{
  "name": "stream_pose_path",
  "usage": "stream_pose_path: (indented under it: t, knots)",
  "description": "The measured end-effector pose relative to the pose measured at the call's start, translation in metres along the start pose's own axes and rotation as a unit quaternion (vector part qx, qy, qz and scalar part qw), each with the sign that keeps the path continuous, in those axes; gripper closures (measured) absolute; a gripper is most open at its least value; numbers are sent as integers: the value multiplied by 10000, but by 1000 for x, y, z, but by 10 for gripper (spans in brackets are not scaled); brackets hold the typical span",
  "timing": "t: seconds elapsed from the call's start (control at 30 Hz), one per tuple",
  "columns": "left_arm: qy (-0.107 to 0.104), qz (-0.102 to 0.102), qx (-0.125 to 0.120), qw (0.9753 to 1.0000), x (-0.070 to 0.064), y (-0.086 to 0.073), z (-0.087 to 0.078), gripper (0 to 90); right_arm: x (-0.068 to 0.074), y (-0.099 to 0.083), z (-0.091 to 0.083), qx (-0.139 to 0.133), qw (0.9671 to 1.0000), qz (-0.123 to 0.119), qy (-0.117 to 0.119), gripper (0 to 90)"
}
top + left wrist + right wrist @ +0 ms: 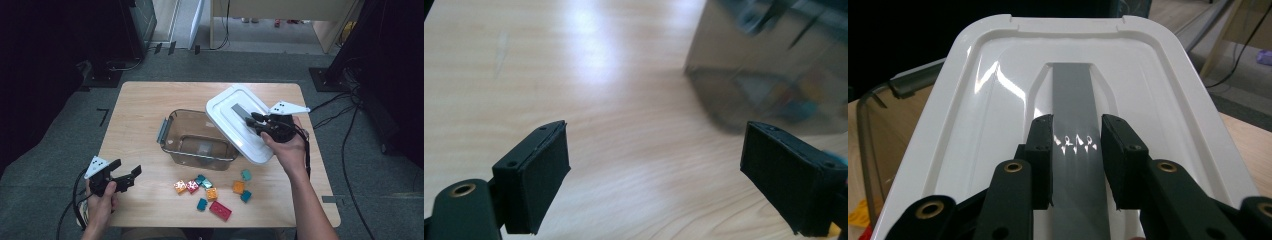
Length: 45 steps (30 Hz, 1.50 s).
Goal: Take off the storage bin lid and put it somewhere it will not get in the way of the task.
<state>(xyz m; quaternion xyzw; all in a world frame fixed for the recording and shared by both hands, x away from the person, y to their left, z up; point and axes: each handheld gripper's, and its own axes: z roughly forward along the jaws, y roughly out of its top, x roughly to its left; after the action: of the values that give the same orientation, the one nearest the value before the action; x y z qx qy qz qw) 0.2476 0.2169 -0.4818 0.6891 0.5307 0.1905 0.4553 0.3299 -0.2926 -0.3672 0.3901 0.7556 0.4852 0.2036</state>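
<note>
Near the table's front edge, the left gripper (125, 178) is being held with its jaws wide apart and nothing between them. Farther off, the white lid (239, 120) is being held tilted over the right rim of the clear container (196, 136), its grey handle strip (1075, 145) being clamped by the right gripper (1077, 142).

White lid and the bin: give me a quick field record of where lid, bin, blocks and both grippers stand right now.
lid: white lid with grey handle strip, tilted, resting over the bin's right side
right gripper: right gripper shut on the handle strip
bin: clear bin, open, looks empty, near table centre
blocks: loose coloured blocks on the table in front of the bin
left gripper: left gripper open, holding nothing, at the table's near left
</note>
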Motion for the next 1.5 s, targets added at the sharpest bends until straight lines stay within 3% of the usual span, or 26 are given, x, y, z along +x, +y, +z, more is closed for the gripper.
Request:
stream_pose_path:
  t: [0.27, 0.4, 0.6, 0.83, 1.03, 1.27, 1.5]
  knots:
    - [280, 152, 400, 9987, 12, -20, 6, 120, -18, -18, -11, -9, 9994, 244, -246, 683]
    - [361, 94, 474, 9982, 15, -23, 8, 129, -27, -27, -17, -16, 9987, 350, -378, 683]
    - [435, 232, 625, 9968, 11, -25, 13, 130, -40, -44, -24, -36, 9968, 557, -580, 683]
    - [469, 224, 693, 9962, 10, -26, 15, 132, -51, -66, -28, -22, 9940, 768, -779, 683]
    - [551, 340, 818, 9945, 7, -27, 18, 132, -60, -87, -31, -28, 9900, 1051, -937, 683]
    - [672, 521, 890, 9924, 3, -28, 21, 132, -67, -111, -27, 293, 9861, 1151, -1158, 683]
    - [742, 649, 924, 9908, 1, -29, 22, 133, -64, -131, -15, 619, 9825, 1096, -1370, 682]
